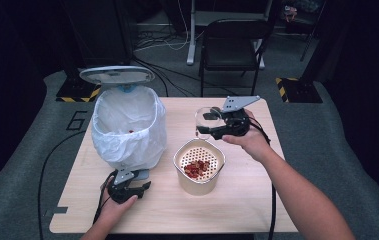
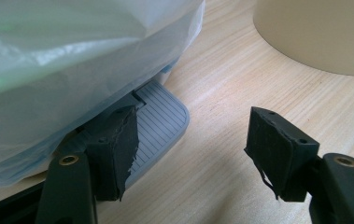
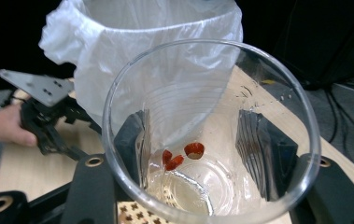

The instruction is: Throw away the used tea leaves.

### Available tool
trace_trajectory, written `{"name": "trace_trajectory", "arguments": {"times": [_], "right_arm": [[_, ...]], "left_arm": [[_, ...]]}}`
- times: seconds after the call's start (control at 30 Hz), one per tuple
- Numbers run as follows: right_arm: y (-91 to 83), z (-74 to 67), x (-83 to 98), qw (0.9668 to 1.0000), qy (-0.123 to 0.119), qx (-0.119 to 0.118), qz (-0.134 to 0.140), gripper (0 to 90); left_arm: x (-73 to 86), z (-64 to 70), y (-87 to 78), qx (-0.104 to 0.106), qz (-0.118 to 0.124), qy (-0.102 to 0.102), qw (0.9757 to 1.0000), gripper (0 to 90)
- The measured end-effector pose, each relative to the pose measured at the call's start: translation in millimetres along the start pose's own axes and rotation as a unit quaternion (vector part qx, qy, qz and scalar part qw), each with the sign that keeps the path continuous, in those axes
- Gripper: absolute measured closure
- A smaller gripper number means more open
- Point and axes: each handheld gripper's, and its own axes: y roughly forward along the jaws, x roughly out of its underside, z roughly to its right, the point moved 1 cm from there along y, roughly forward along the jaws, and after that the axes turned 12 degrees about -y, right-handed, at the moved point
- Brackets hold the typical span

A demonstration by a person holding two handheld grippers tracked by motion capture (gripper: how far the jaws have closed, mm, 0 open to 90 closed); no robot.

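In the high view my right gripper [image 1: 212,131] holds a clear plastic cup [image 1: 206,116] in the air, just behind a beige pot [image 1: 199,186] with a perforated insert and red pieces [image 1: 196,168]. In the right gripper view the jaws press on the cup [image 3: 268,74] from both sides, and three red pieces [image 3: 180,156] stick to its wet inside. My left gripper [image 1: 145,181] rests open on the table in front of a bin lined with a white bag [image 1: 127,127]. Its left pad [image 2: 121,144] lies over the bin's grey foot pedal [image 2: 163,123], and nothing is between the pads.
The bin's lid [image 1: 117,75] stands open, and a few red bits [image 1: 130,131] lie inside the bag. The beige pot's wall [image 2: 319,37] is close on the left gripper's right. A black chair [image 1: 232,45] stands behind the table [image 1: 247,205].
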Motion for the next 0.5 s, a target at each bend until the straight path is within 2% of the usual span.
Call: {"name": "trace_trajectory", "arguments": {"times": [0.17, 0.33, 0.5], "right_arm": [[1.7, 0.1, -0.6, 0.9997, 0.018, -0.008, 0.013, 45.1], [6.4, -3.0, -0.9, 0.9993, 0.032, -0.016, 0.01, 45.2], [3.5, -4.4, -18.3, 0.9988, 0.04, -0.019, 0.018, 45.4]], "left_arm": [[-0.1, -0.1, -0.1, 0.0, -0.001, 0.0, 1.0, 34.0], [0.0, -0.1, 0.0, 0.0, 0.0, 0.0, 1.0, 34.0], [0.0, -0.1, -0.1, 0.0, -0.001, 0.0, 1.0, 34.0]]}}
